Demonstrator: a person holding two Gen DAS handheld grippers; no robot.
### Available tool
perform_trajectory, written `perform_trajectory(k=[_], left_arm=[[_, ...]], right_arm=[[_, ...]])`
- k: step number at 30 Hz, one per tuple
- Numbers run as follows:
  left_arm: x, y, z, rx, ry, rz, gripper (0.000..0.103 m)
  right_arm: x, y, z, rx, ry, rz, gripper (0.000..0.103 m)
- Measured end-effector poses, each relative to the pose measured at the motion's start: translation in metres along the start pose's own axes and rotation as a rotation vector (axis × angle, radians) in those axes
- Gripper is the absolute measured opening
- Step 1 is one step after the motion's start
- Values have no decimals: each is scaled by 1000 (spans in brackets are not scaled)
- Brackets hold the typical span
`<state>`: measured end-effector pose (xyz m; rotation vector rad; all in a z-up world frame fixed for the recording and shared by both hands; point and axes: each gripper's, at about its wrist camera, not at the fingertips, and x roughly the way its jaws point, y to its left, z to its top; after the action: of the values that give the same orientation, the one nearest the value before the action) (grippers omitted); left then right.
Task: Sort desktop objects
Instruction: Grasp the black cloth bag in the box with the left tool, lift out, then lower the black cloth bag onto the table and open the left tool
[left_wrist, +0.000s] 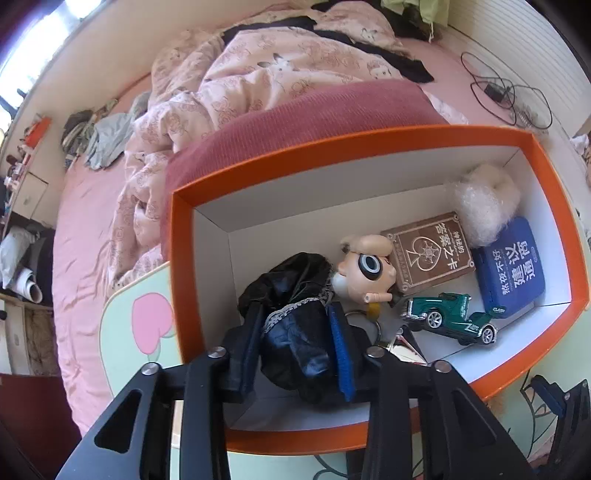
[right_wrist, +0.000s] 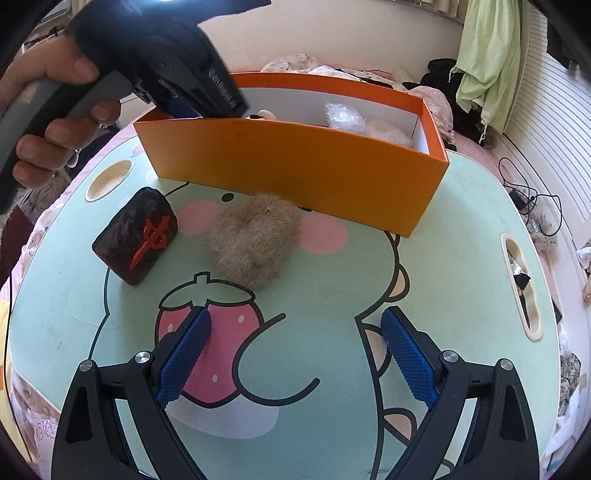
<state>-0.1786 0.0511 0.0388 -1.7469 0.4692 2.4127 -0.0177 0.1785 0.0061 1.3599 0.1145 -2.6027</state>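
Observation:
In the left wrist view my left gripper (left_wrist: 295, 308) reaches down into the orange box (left_wrist: 369, 136) and is shut on the black lace-trimmed dress (left_wrist: 291, 280) of a big-eyed doll (left_wrist: 364, 269). The doll lies on the box floor with its head toward the right. In the right wrist view my right gripper (right_wrist: 295, 315) hangs open over the cartoon table top (right_wrist: 461, 258) with nothing between its blue pads. Ahead of it lie a tan furry pouch (right_wrist: 255, 236) and a dark block with a red emblem (right_wrist: 136, 236). Both rest in front of the orange box (right_wrist: 295, 170).
Inside the box also lie a brown card box (left_wrist: 428, 254), a blue case (left_wrist: 511, 266), a green toy car (left_wrist: 450, 317), white fluff (left_wrist: 484, 199) and a key ring (left_wrist: 364, 321). A hand holds the left gripper (right_wrist: 177, 74) over the box's left end. A bed with pink bedding (left_wrist: 258, 92) lies beyond.

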Motion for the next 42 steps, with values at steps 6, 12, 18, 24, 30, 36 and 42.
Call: perform_trajectory(k=[6,12,18,24,30,36,42], left_arm=[[-40,30,-9,-77,-132,-113,27],[-113,41,-66,-126,-358,-243,29],[-70,22,-129,-115,-318,24,29],[-36,-1,-145,-92,-320,-11,30],[-44,-3,-150,-137,-383,-28,67],[-58,-9,-200,-100,-459,7,93],[-34,-26,-222,-105,-434,4,103]], right_arm=[[-1,1,-1,0,2,0,93],[0,1,-1,1,3,0,93],[0,1,-1,3,1,-5,93],[1,0,-1,3,1,-5,93],[1,0,-2,4,1,-6,93],[1,0,-3,7,0,-7,93],[2,-5,-1,26,-4,-18,93]])
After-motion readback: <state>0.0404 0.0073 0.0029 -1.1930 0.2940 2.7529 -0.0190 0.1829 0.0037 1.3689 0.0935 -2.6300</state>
